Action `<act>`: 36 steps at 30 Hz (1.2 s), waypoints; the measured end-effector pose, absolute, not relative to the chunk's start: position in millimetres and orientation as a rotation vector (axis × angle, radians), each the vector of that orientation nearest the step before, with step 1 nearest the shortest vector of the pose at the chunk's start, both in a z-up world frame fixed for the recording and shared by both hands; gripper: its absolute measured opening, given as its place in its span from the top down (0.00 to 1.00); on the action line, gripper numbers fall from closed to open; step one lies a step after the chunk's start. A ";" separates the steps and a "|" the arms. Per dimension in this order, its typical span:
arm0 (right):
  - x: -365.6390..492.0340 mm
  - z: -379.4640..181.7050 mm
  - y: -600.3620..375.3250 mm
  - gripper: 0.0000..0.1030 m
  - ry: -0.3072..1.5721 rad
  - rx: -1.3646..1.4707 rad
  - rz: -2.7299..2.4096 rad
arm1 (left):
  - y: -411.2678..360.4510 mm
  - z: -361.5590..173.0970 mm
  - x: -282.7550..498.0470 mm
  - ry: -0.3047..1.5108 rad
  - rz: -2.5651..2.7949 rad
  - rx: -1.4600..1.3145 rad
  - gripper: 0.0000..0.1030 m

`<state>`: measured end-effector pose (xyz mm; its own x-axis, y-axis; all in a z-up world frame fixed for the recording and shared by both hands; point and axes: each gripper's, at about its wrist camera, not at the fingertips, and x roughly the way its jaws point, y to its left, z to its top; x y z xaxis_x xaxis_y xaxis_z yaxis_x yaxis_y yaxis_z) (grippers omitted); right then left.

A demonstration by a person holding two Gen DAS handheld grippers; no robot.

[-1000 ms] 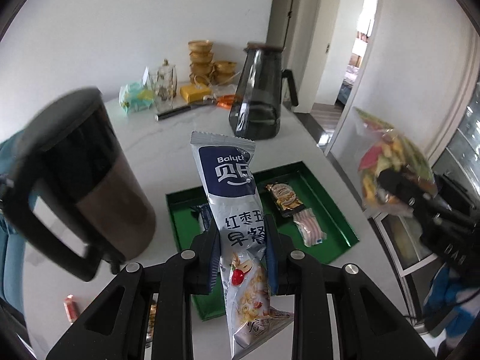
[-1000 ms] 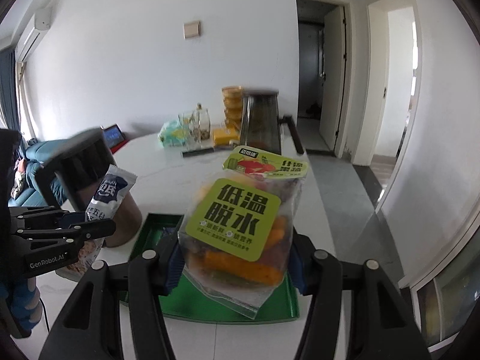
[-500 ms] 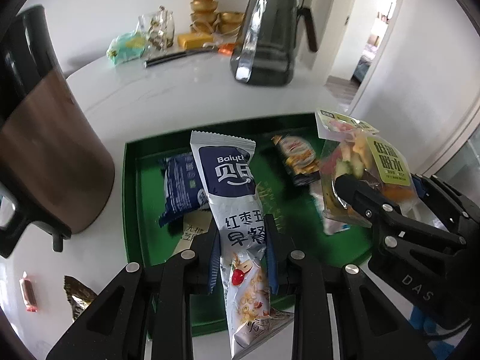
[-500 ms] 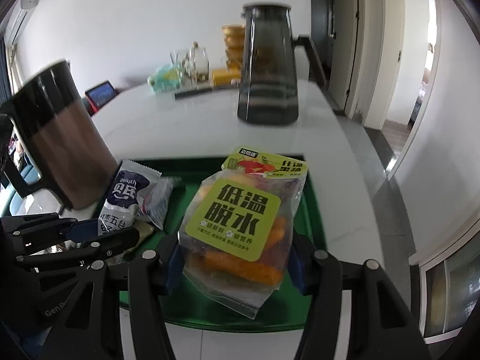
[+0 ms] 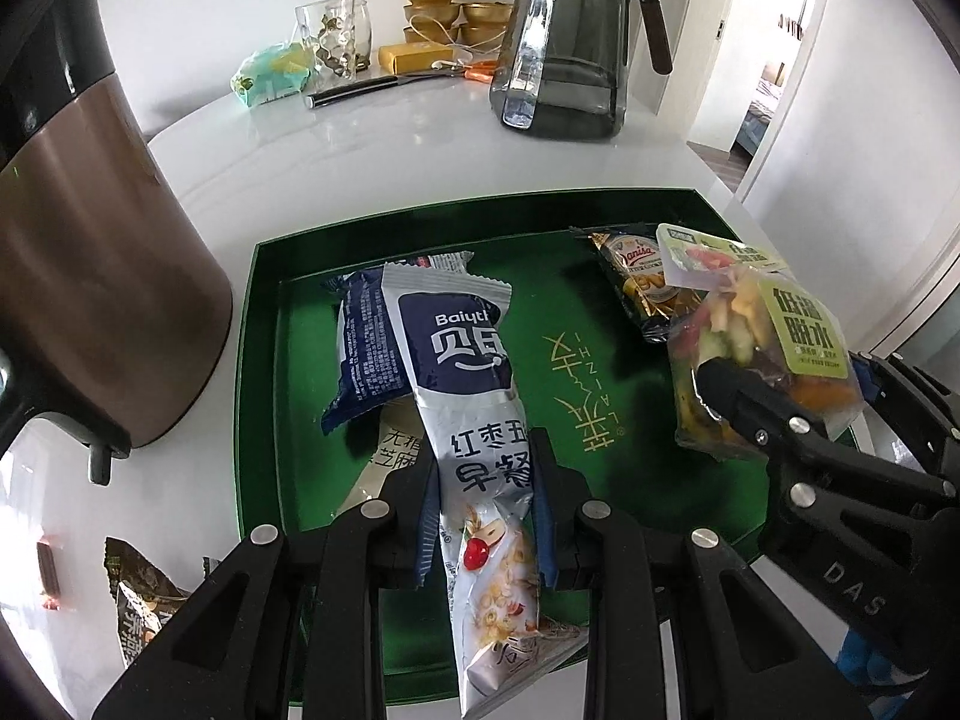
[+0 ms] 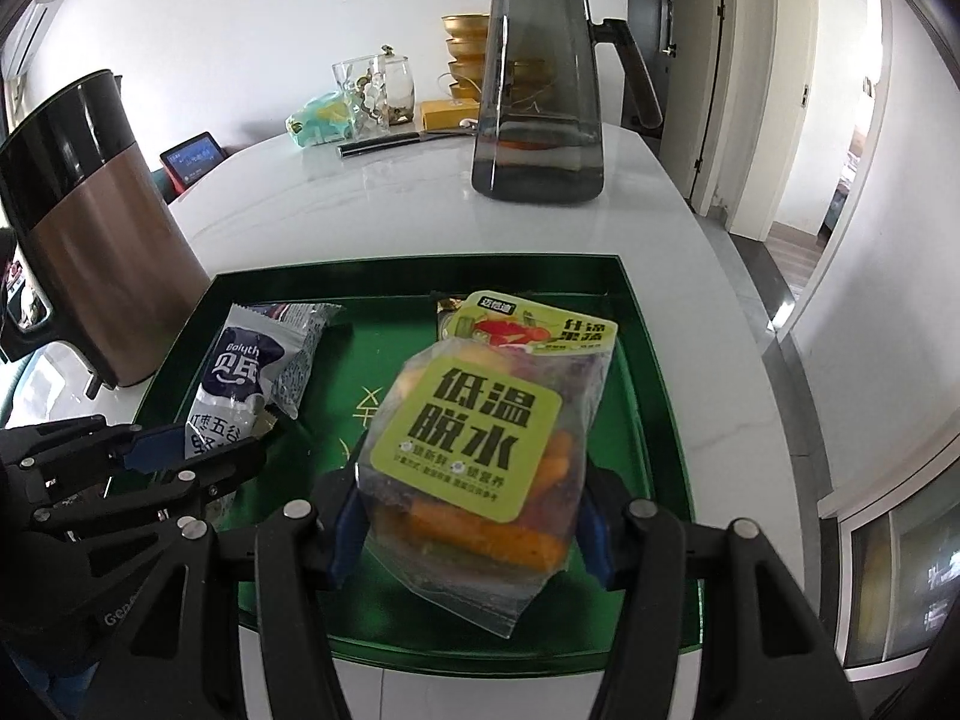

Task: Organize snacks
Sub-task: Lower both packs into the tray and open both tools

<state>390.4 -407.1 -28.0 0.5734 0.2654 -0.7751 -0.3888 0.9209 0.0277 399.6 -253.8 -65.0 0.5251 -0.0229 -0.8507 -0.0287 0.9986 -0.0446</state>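
Note:
My left gripper [image 5: 483,498] is shut on a long silver and navy cereal packet [image 5: 468,396], held low over the left part of the green tray [image 5: 258,324]. My right gripper [image 6: 468,516] is shut on a clear bag of dried fruit and vegetables with a green label [image 6: 474,438], held over the tray's [image 6: 654,360] right part. In the tray lie a dark blue packet [image 5: 363,342], a cream sachet [image 5: 390,450] and a brown biscuit packet [image 5: 636,282]. The right gripper also shows in the left wrist view [image 5: 798,414], the left gripper in the right wrist view [image 6: 198,456].
A brown and black kettle [image 5: 90,252] stands left of the tray. A dark glass pitcher [image 6: 534,90] stands behind it. Gold bowls [image 5: 444,6], a glass jar [image 5: 333,36], a knife [image 5: 360,90] and a teal pouch [image 5: 270,72] sit at the back. Loose snack packets [image 5: 135,600] lie front left.
Both grippers have come down and forward from above the table to just over the tray, each still holding its packet.

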 end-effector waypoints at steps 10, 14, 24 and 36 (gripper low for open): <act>379.3 -29.4 -400.5 0.22 0.876 -0.174 0.413 | -255.0 -65.0 392.1 1.005 0.016 -0.049 0.78; 377.3 -30.0 -400.6 0.22 0.875 -0.170 0.411 | -254.3 -64.8 392.4 1.006 0.017 -0.051 0.77; 372.6 -30.5 -399.9 0.19 0.874 -0.180 0.401 | -252.8 -64.4 391.7 1.006 0.024 -0.044 0.77; 363.5 -27.7 -398.3 0.12 0.877 -0.217 0.390 | -246.2 -57.0 383.2 0.988 0.054 -0.045 0.57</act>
<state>363.5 -398.3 -27.7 0.5753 0.2421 -0.7813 -0.4172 0.9085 -0.0258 383.2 -246.2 -57.0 0.5490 0.0253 -0.8355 -0.0665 0.9977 -0.0135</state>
